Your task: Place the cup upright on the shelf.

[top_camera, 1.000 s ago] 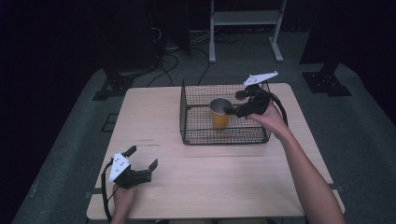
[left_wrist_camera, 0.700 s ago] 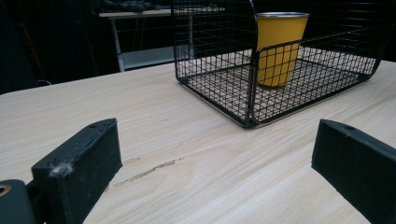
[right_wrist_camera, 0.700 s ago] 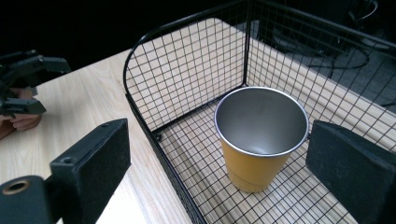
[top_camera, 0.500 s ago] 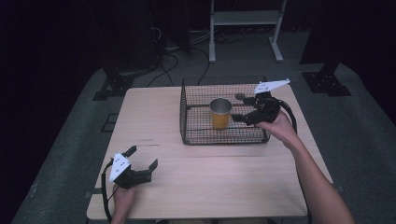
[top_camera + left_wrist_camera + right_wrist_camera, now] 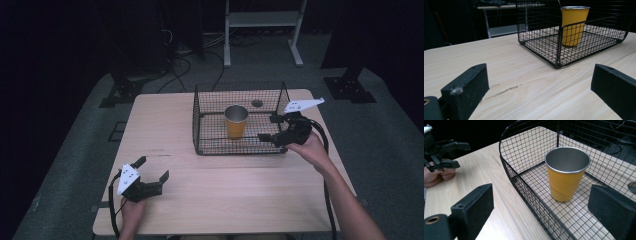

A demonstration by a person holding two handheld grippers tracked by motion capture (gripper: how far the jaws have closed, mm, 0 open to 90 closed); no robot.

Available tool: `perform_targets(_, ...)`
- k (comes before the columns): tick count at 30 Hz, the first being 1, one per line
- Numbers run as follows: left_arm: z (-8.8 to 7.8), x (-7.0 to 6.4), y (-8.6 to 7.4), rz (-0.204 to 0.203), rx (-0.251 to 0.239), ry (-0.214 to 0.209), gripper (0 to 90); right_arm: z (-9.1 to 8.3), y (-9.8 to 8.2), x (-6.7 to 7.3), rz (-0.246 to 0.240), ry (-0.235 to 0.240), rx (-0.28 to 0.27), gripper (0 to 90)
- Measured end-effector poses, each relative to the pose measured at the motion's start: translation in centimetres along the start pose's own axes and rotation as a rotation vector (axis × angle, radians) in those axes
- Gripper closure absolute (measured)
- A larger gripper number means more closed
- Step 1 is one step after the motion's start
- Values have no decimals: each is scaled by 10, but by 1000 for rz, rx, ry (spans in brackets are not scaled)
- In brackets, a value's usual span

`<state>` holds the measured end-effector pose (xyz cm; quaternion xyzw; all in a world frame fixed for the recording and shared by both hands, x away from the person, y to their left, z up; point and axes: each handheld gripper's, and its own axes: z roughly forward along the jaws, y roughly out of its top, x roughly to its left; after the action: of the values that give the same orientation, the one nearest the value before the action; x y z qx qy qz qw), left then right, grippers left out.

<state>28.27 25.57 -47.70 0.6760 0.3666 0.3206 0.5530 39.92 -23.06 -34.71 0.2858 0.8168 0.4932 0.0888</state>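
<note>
The right gripper (image 5: 271,128) has drawn back toward the right edge of the basket since a second ago, when it reached in close to the cup; the cup has stayed where it was. Now the right gripper hangs over the basket's right rim with its jaws spread apart and nothing between them, pointing left toward the cup (image 5: 236,121). The yellow cup, silver inside, stands upright on the wire floor near the middle of the black wire basket (image 5: 200,131), apart from the jaws. In the right gripper view the cup (image 5: 567,173) sits between the two open jaws but farther off, inside the basket wall (image 5: 524,182).

The left gripper (image 5: 153,169) rests low at the near left of the wooden table (image 5: 165,125), jaws wide apart and empty, well apart from the basket. In its own view the basket (image 5: 559,53) and cup (image 5: 574,25) lie ahead to the right.
</note>
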Motion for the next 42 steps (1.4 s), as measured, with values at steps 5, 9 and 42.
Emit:
perform_targets(5, 0, 0, 0, -3, 0, 0, 8, -9, -11, 1, 13, -6, -6, 59)
perform_targets(9, 0, 0, 0, -2, 1, 0, 8, -13, -17, 2, 19, -3, -12, 59)
perform_targets(42, 0, 0, 0, -2, 0, 1, 8, -27, -72, 22, 59, 19, -2, 59)
